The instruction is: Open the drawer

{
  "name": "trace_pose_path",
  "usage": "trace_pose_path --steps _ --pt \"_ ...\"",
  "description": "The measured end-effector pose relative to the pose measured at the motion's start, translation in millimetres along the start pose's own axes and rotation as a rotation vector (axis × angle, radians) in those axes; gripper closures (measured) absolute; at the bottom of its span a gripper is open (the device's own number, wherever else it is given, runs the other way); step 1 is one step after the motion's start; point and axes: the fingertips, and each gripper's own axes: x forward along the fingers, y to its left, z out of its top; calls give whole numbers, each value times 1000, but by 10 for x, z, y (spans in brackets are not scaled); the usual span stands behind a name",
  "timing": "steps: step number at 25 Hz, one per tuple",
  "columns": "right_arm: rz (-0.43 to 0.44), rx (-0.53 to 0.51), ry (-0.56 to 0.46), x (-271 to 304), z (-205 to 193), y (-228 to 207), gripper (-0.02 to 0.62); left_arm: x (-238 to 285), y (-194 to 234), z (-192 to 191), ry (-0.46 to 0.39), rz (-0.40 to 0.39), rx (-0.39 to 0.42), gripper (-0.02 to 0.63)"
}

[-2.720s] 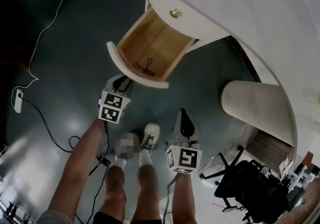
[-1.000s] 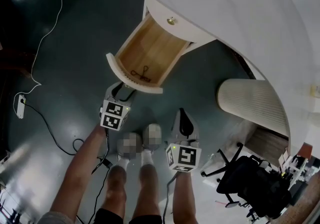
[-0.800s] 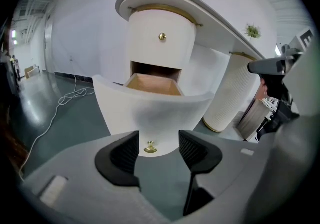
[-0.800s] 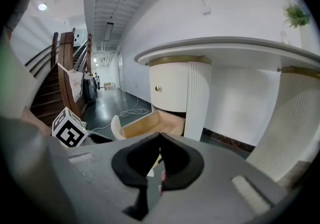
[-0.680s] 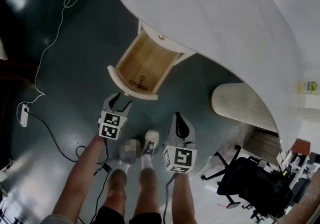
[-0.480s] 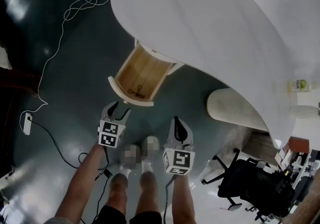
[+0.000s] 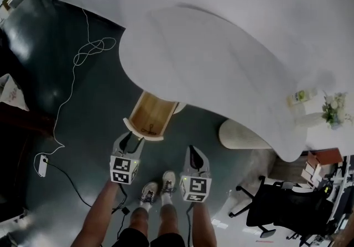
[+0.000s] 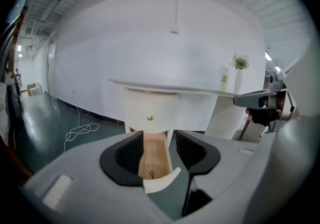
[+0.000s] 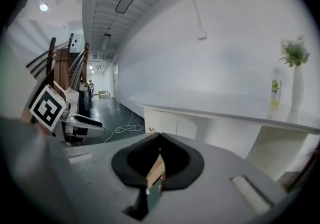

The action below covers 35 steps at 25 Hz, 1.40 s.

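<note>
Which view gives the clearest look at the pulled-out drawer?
The head view: the drawer is seen from above with nothing in front of it, its wooden floor and curved front both visible. The left gripper view shows only its middle strip and front; the right gripper view shows only a sliver.

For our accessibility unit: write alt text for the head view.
A wooden drawer stands open under a curved white desk. Below it a person holds the left gripper, open, empty, jaws just narrowing, and the right gripper, shut.
</note>
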Motion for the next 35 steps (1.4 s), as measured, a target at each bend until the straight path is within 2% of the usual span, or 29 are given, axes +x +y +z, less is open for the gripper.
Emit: trace_pose_path --steps 12,18,25,35 --pt "-55 -42 -190 -915 1681 -285 592 -1032 -515 2014 -258 -29 108 426" --pt "-72 -30 -265 -1495 2237 -354 592 -1570 -829 2643 -340 -35 134 446" --pt "-94 -30 -335 -2056 2617 -252 592 -2035 -1035 2881 -366 -54 126 483" --pt "-113 -42 -354 -2538 2676 -240 592 -2567 -1136 2891 -387 -56 149 531"
